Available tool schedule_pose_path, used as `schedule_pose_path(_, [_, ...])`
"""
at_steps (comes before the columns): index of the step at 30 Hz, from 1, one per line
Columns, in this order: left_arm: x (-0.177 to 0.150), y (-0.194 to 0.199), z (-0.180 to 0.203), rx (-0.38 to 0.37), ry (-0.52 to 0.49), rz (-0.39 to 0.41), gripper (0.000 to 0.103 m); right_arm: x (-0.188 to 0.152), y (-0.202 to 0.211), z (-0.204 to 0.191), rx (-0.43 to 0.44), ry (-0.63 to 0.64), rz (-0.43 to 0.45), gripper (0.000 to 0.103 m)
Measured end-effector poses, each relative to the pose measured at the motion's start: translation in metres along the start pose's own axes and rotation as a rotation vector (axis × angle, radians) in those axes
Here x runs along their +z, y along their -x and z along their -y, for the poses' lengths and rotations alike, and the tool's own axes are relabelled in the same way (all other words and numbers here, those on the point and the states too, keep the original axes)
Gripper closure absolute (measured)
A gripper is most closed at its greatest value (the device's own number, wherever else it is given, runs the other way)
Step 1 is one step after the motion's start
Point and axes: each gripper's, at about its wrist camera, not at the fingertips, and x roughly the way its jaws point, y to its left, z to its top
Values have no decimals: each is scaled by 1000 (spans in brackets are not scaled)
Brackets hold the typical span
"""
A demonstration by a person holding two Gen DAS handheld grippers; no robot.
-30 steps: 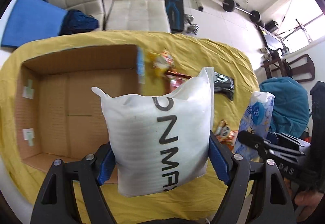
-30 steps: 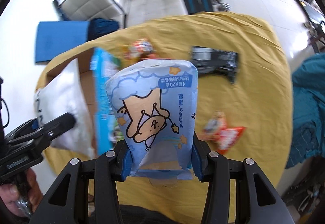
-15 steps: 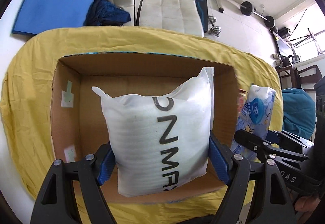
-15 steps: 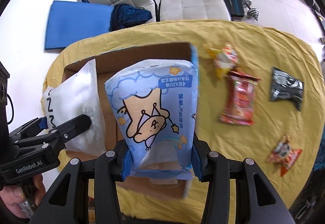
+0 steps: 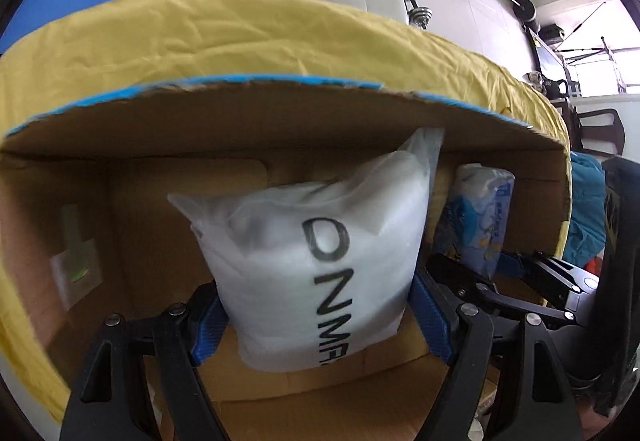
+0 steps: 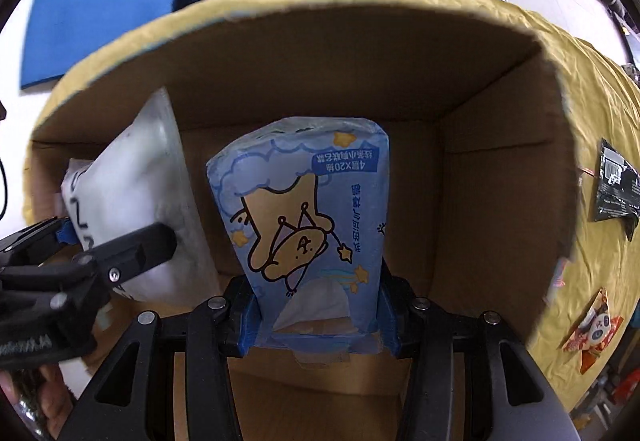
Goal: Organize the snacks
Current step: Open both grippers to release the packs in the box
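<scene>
Cardboard box (image 6: pixel 500 145) walls around both packs

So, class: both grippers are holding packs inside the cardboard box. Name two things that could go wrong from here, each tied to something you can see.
1. The white bag and the blue tissue pack sit close together, so the left gripper and right gripper might knock each other when opening.
2. Both packs stand upright and may topple once released onto the cardboard box floor.
</scene>
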Motion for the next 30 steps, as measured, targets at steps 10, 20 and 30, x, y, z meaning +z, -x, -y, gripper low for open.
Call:
schedule_pose_path(10, [4,-20,11,-7,-56,-35,24,-3,-21,-9,-40,5,-7,45])
schedule_pose_path(20, [-16,-12,11,79,-17,-25,22,-32,-5,-27,-66,37,23,32])
schedule_pose_path(30, [-40,24,9,101,18,46,22,-72,24,-42,-104,48,74,16])
